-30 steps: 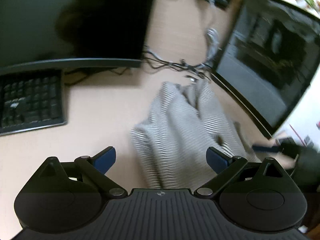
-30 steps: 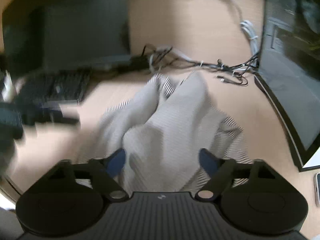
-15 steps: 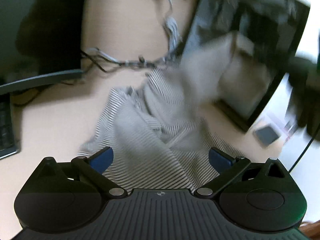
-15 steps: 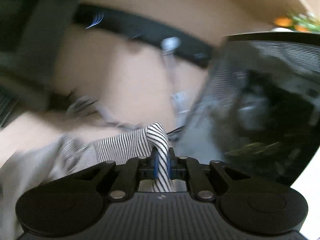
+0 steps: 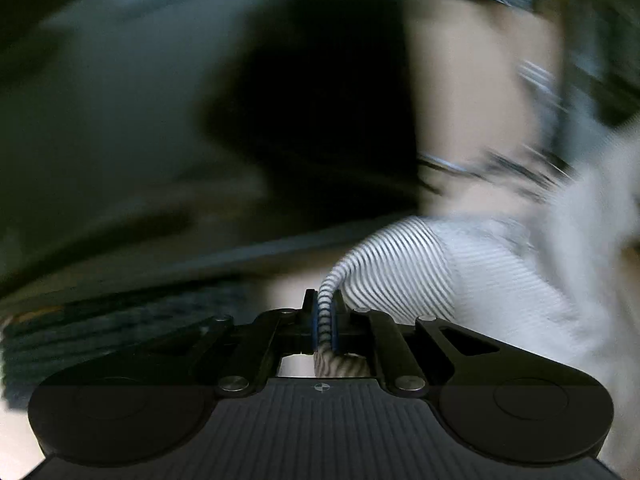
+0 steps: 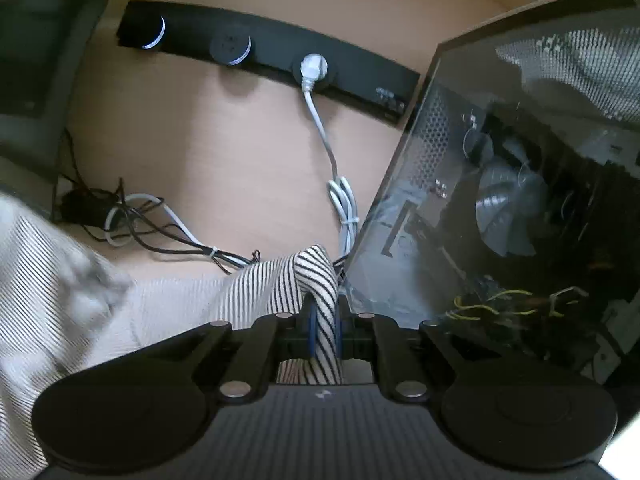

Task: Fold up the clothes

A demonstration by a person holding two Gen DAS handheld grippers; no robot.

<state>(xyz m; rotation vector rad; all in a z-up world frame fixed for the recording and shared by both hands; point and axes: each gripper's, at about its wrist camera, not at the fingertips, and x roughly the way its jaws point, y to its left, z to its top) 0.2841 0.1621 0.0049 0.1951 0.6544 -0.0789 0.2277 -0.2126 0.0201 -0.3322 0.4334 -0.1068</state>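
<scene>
A black-and-white striped garment [image 5: 404,268] is pinched in my left gripper [image 5: 325,322], whose blue pads are shut on a bunched fold of it. The cloth trails off to the right of that view, which is blurred. My right gripper [image 6: 323,320] is also shut on a fold of the same striped garment [image 6: 312,276], and the rest of the cloth hangs away to the left [image 6: 52,288] above the light wooden desk [image 6: 224,148].
A glass-sided computer case [image 6: 520,200] stands close on the right. A black power strip [image 6: 264,56] with a white plug and cable [image 6: 320,120] lies at the back, and tangled cables [image 6: 132,220] lie left of centre. A dark monitor [image 5: 160,100] and keyboard [image 5: 100,320] are on the left.
Both grippers went from open above the crumpled garment to shut on folds of it, the right first, then the left. Both have risen and swung, pulling the cloth up off the desk.
</scene>
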